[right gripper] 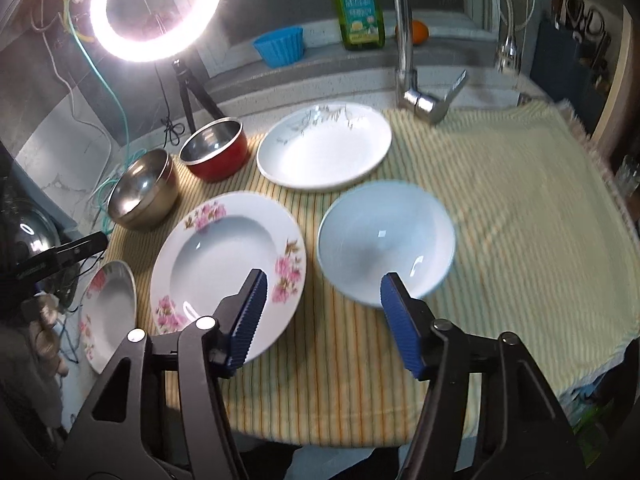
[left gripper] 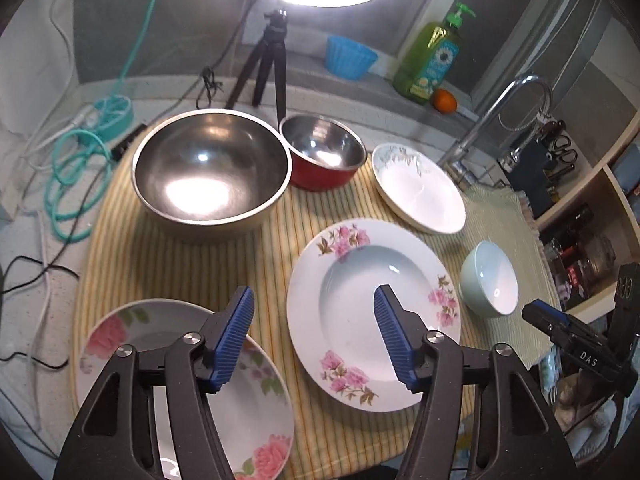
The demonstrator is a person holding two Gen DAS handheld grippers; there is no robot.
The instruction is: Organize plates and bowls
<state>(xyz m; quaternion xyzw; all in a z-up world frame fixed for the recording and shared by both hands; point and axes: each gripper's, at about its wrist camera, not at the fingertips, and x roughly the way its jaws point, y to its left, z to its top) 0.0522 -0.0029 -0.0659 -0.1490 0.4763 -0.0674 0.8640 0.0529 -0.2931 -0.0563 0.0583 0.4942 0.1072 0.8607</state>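
Pale-blue bowl [right gripper: 386, 242] is being framed centre-right, just ahead of the right gripper [right gripper: 322, 316], jaws apart, empty; left gripper [left gripper: 314, 332], also apart, is being held farther off over the floral plate [left gripper: 372, 314].

Polished metal large bowl [left gripper: 211, 168], glossy ceramic floral plate [left gripper: 372, 312], ribbed woven striped cloth [left gripper: 280, 248], glossy pale bowl [right gripper: 386, 240]
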